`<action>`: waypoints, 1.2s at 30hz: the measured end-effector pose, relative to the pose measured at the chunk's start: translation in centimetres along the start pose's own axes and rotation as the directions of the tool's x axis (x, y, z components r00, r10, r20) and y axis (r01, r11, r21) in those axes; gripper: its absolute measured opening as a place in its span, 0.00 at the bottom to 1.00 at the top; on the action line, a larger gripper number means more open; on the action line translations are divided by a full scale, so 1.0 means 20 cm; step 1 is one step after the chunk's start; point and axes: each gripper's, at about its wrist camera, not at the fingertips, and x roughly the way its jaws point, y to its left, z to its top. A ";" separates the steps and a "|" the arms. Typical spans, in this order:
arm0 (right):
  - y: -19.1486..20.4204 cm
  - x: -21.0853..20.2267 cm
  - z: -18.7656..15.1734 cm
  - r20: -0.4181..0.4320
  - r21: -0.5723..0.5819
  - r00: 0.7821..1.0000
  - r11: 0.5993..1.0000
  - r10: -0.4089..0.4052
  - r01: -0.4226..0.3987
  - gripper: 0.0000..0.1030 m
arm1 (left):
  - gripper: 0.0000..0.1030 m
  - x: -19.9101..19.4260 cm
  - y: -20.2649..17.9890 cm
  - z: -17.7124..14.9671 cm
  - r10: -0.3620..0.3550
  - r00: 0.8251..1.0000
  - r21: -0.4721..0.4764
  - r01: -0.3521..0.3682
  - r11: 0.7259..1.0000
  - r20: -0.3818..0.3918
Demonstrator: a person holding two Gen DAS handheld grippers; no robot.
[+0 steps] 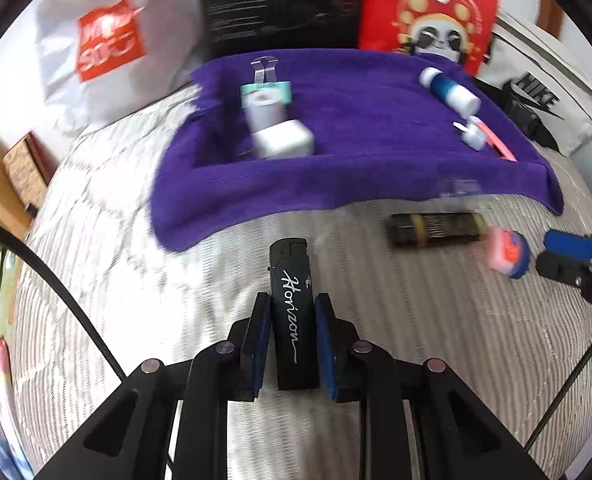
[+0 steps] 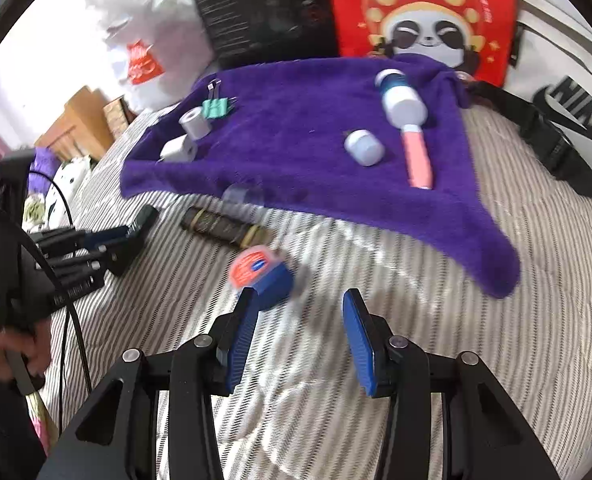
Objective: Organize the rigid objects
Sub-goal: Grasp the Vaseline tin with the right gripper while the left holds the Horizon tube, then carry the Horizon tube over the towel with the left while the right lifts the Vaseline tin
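Black and glossy, a plastic lighter with white script lettering (image 1: 293, 312) is sitting clenched between the blue pads of the left gripper (image 1: 293, 312), its top pointing toward twelve o'clock over the striped grey-and-white bedspread (image 1: 135, 288). At one o'clock from the lighter, a dark cylindrical tube with gold bands (image 1: 436, 230) is lying on the bedspread just below the edge of the purple terry towel (image 1: 356, 92). On the towel, a white cube-shaped charger (image 1: 283, 140), a white roll (image 1: 261, 110) and a mint-green binder clip (image 1: 265, 88) are lying close together at eleven o'clock, while a blue-and-white bottle (image 1: 450, 90) and a small white cap (image 1: 474, 136) beside a pink stick (image 1: 496, 142) are lying at one o'clock. The right gripper (image 2: 298, 316) is hanging released, its jaws spread wide above the bedspread, with a round blue container with an orange lid (image 2: 261, 276) just beside its left finger at eleven o'clock; whether they touch is blurred. Behind the towel, a red panda-print bag (image 2: 420, 20) and a black printed box (image 2: 263, 8) are standing.
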 end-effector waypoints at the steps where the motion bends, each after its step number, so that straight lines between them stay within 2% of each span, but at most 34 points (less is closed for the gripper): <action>1: 0.02 0.01 0.00 -0.002 -0.011 1.000 1.000 0.002 -0.002 0.43 | 0.21 0.00 0.02 0.00 -0.002 1.000 -0.006 0.002 1.000 0.000; 4: 0.06 0.03 0.00 -0.008 -0.046 1.000 0.999 0.016 -0.017 0.43 | 0.21 0.00 0.07 -0.01 -0.040 0.999 -0.044 0.039 0.998 0.001; 10: 0.11 0.12 0.00 -0.024 -0.119 0.999 0.993 -0.031 0.028 0.43 | 0.21 0.00 0.05 -0.01 -0.033 0.999 -0.036 0.033 0.999 0.004; 17: 0.18 0.17 0.01 0.030 -0.223 0.996 0.971 -0.082 0.087 0.41 | 0.21 0.00 0.05 -0.03 -0.028 0.999 -0.038 0.029 0.999 0.018; 27: 0.14 0.13 -0.01 -0.014 -0.185 0.996 0.980 -0.083 0.079 0.39 | 0.22 -0.01 0.06 -0.05 -0.041 0.998 -0.045 0.044 0.998 0.053; 36: 0.15 0.14 -0.02 0.000 -0.194 0.995 0.976 -0.097 0.096 0.40 | 0.21 0.00 0.05 -0.02 -0.039 0.999 -0.029 0.040 0.999 0.022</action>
